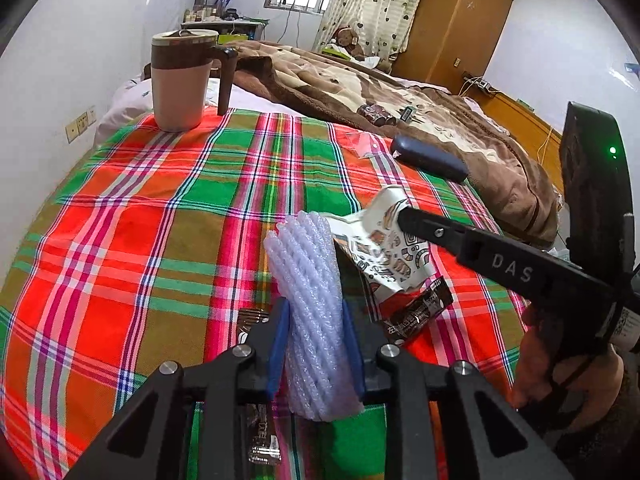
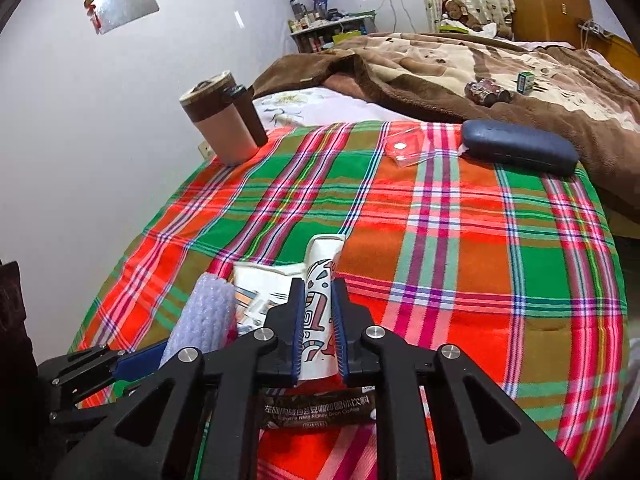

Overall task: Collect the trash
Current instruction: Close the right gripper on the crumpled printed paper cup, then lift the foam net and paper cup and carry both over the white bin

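Bed (image 2: 440,68), lying across the far side of the room, carrying a brown blanket (image 1: 420,92) and, nearer, a plaid cloth (image 1: 160,220) in red, green and olive that is covering the working surface. Wardrobe (image 1: 452,20) standing at the far wall beside a patterned curtain (image 1: 372,4). Mug (image 1: 180,80), tan with a brown lid and handle, standing upright at the cloth's far left corner. Glasses case (image 2: 520,148), dark blue, lying at the cloth's far right edge, touching the blanket. Clear pouch (image 2: 404,148) lying just left of the case. Two small cans (image 2: 488,94) and a little box (image 2: 526,82) resting on the blanket, well apart from the trash. Foam net (image 1: 316,320), pale lilac, a ribbed sleeve, standing between the blue pads of the left tool (image 1: 316,344), which is clamping on it at the near edge of the cloth. Wrapper (image 2: 320,300), white with printed figures, crumpled, being pinched by the right tool (image 2: 318,320), whose pads are pressing on both sides of it; it is sitting just right of the net, touching it. Sachet (image 2: 316,410), dark with white lettering, lying flat on the cloth under the right tool. A second dark sachet (image 1: 260,436) is lying beneath the left tool, partly hidden.
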The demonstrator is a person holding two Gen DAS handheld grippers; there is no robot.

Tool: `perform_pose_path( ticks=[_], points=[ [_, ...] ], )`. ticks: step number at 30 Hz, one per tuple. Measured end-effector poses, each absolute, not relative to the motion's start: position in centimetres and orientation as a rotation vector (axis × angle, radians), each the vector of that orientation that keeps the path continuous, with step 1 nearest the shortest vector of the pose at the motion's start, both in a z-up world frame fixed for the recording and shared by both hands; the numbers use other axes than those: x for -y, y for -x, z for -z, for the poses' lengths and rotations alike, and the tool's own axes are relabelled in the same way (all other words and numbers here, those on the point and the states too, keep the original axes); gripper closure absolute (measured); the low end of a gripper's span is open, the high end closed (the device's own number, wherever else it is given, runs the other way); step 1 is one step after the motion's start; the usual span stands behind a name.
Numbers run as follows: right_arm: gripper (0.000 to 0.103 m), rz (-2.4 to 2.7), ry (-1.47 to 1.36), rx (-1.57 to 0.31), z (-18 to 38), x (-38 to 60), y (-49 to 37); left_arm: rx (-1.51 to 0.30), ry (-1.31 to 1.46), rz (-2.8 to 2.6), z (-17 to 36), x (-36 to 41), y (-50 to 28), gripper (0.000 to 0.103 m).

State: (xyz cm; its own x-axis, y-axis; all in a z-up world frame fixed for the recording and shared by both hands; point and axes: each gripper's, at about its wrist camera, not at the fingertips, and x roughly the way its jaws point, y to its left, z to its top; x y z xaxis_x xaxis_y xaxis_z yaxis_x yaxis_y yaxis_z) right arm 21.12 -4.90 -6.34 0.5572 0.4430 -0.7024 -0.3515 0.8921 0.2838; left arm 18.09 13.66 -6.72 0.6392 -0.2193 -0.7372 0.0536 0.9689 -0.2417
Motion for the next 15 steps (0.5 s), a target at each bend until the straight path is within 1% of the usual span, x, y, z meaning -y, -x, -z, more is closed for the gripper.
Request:
perform_pose_path(
  ticks=[15],
  points=[
    [0.093,-0.434,-0.167,-0.821,5.0,7.8,-19.7,-0.828,0.191,0.167,4.7,-12.5,-16.3,0.076]
  ],
)
